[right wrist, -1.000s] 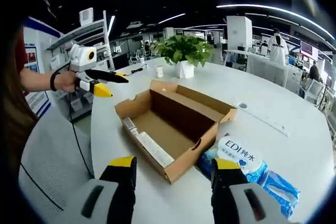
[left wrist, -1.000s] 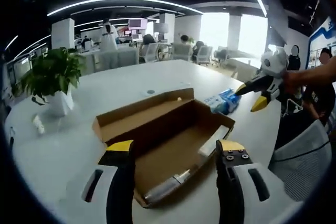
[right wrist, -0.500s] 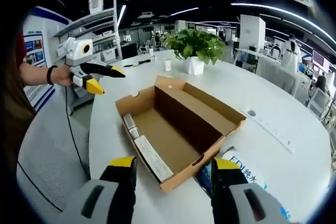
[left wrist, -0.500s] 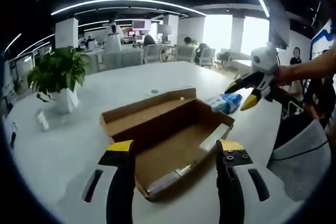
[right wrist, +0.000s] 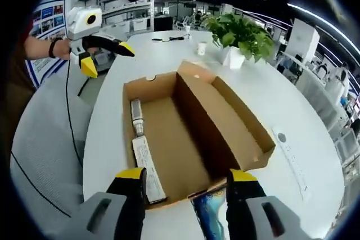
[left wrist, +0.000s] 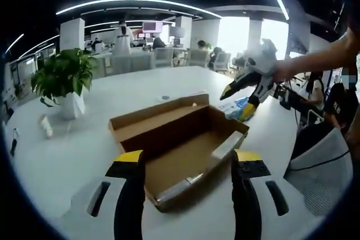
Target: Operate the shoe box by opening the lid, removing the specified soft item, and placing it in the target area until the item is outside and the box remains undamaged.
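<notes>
the shoe box (right wrist: 185, 133) sits open on the white table (left wrist: 73, 155), lid flap folded back on its far side, with only a strip of packing lying along one inner wall. the soft item, a blue-and-white wipes pack (left wrist: 239, 108), already lies outside on the table, touching the box's end nearest the right gripper (right wrist: 183, 195); in the right gripper view its corner (right wrist: 209, 217) shows between that gripper's parted, empty jaws. its long axis seems to run away from the box, though little of it shows. the left gripper (left wrist: 188, 175), jaws released and empty too, hangs at the opposite long side, so the right hand is clearly nearer. whether this spot counts as the target area i cannot tell.
</notes>
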{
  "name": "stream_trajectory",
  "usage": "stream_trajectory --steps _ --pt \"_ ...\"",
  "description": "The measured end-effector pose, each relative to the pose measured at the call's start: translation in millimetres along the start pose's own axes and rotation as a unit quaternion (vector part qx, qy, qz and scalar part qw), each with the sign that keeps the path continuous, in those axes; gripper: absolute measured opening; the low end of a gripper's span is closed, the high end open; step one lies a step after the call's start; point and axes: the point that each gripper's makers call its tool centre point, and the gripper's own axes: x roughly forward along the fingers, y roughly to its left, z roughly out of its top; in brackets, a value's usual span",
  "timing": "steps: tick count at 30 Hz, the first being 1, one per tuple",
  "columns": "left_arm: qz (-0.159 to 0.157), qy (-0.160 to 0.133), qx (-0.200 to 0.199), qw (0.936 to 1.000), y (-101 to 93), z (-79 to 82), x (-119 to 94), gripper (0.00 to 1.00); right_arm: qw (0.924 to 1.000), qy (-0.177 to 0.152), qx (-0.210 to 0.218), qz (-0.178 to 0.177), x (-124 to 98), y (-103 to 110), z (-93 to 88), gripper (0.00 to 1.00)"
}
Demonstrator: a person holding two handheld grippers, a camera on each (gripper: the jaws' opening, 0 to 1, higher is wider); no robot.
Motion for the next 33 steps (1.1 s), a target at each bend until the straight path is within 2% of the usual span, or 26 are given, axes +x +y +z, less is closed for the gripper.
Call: stream_trajectory --steps 5,13,16,17,18,20,26,28,33 --pt "0.004 0.002 -0.002 1.0 3.2 -3.6 -5 0.62 0.998 0.037 -0.044 0.028 18 5 -3.1 0.56" --pt "0.008 0.0 -0.009 0.9999 8.9 -4.4 -9 0.62 0.9904 0.077 -0.087 0.075 29 19 -5.9 0.59" --pt "0.008 0.0 -0.01 0.9999 10.0 -4.4 -9 0.62 0.9855 0.098 -0.094 0.103 30 28 -11.0 0.59" --pt "0.008 0.0 -0.009 0.9999 10.3 -4.7 -9 0.62 0.9795 0.12 -0.106 0.123 30 34 -18.0 0.6" --pt "0.008 0.0 -0.009 0.9999 10.0 -4.7 -9 0.62 0.9769 0.13 -0.109 0.13 31 36 -21.3 0.59" --pt "0.006 0.001 -0.009 0.9999 9.0 -5.4 -8 0.62 0.9752 0.136 -0.123 0.124 38 32 -24.9 0.58" --pt "0.004 0.004 -0.009 0.9999 8.0 -7.7 -8 0.62 0.9695 0.149 -0.135 0.14 49 35 -26.1 0.57" --pt "0.005 0.004 -0.01 0.9999 8.8 -7.9 -8 0.62 0.9711 0.143 -0.142 0.128 50 28 -21.4 0.6" --pt "0.006 0.006 -0.009 0.9999 10.6 -9.2 -8 0.61 0.9716 0.144 -0.148 0.116 50 20 -20.8 0.58"
